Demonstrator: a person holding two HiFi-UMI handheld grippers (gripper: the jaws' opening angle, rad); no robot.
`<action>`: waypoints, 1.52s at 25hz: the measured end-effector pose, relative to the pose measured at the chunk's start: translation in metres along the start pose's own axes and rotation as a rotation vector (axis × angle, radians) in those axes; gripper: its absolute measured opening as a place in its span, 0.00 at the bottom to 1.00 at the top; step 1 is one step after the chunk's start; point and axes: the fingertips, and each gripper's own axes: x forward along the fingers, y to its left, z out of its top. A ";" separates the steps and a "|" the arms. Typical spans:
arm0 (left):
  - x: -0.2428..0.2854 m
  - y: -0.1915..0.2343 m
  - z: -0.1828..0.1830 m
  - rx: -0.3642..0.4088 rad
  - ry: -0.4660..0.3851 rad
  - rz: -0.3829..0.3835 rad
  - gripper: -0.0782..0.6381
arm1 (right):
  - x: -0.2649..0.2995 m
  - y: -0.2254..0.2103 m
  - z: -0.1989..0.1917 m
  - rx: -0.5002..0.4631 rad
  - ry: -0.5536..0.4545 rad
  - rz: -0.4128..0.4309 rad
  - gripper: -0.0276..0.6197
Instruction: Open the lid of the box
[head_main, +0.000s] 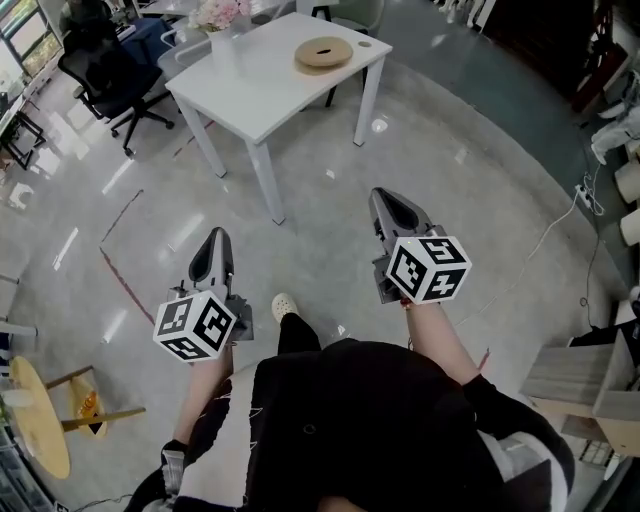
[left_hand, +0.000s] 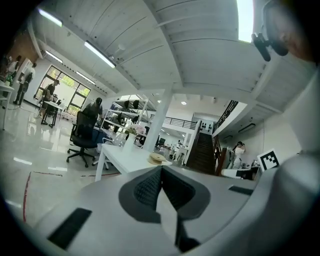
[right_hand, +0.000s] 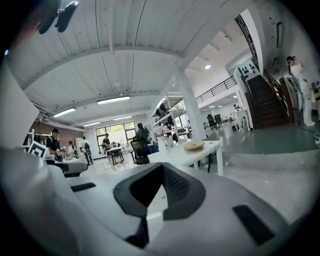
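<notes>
A round, flat wooden box (head_main: 323, 53) with its lid on lies on the far part of a white table (head_main: 255, 95). It also shows small in the left gripper view (left_hand: 158, 158) and in the right gripper view (right_hand: 194, 145). Both grippers are held in front of the person's body over the floor, well short of the table and pointing toward it. My left gripper (head_main: 216, 240) is shut with nothing between its jaws, and its tips meet (left_hand: 161, 168). My right gripper (head_main: 386, 200) is also shut and empty (right_hand: 162, 165).
A vase of pink flowers (head_main: 222, 22) stands at the table's far left. A black office chair (head_main: 108, 68) is left of the table. A yellow round stool (head_main: 40, 432) sits at lower left, a wooden crate (head_main: 590, 385) at lower right. A white cable (head_main: 545, 238) crosses the floor.
</notes>
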 end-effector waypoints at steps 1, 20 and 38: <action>0.007 0.005 0.003 -0.003 0.001 -0.004 0.12 | 0.009 -0.001 0.000 -0.005 0.010 -0.005 0.05; 0.145 0.065 0.098 0.026 -0.038 -0.117 0.12 | 0.141 -0.006 0.077 0.023 -0.051 -0.076 0.05; 0.191 0.126 0.103 0.028 0.004 -0.115 0.12 | 0.211 -0.021 0.039 0.096 0.044 -0.140 0.05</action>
